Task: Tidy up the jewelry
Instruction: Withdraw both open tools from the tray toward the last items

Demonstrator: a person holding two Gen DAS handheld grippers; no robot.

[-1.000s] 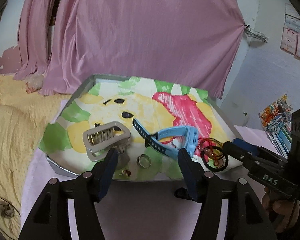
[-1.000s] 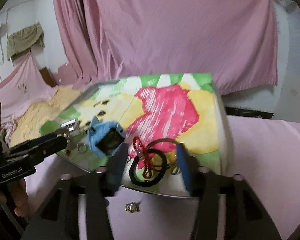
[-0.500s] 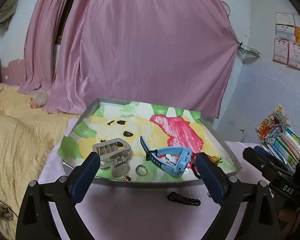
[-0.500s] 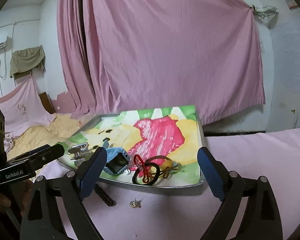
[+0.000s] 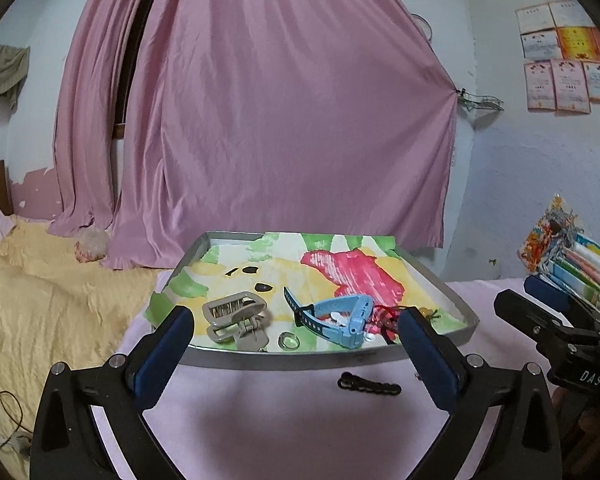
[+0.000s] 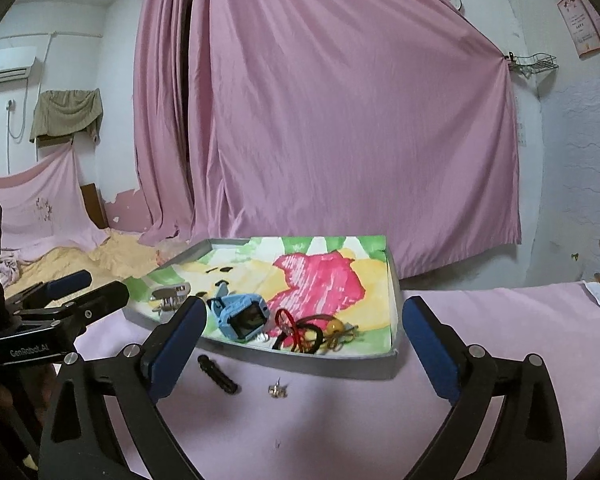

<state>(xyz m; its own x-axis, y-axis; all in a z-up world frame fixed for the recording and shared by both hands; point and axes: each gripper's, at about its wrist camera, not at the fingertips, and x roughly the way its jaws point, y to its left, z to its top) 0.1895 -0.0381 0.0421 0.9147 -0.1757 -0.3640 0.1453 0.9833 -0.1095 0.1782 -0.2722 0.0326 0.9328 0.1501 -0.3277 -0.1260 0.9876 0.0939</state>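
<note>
Both grippers — left gripper (image 5: 296, 338), right gripper (image 6: 302, 330) — fingers spread, empty. Approach black hair clip (image 6: 217, 374) low on the surface; straddle its length, then deliver to tray (image 6: 332, 366).

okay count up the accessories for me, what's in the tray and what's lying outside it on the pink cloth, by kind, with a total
In the tray:
Beige hair claw: 1
Blue watch: 1
Ring: 1
Black hair tie: 1
Red cord piece: 1
Amber-bead piece: 1
On the pink cloth:
Black hair clip: 1
Small silver piece: 1
Total: 8, though the tangle beside the watch may hide more.
</note>
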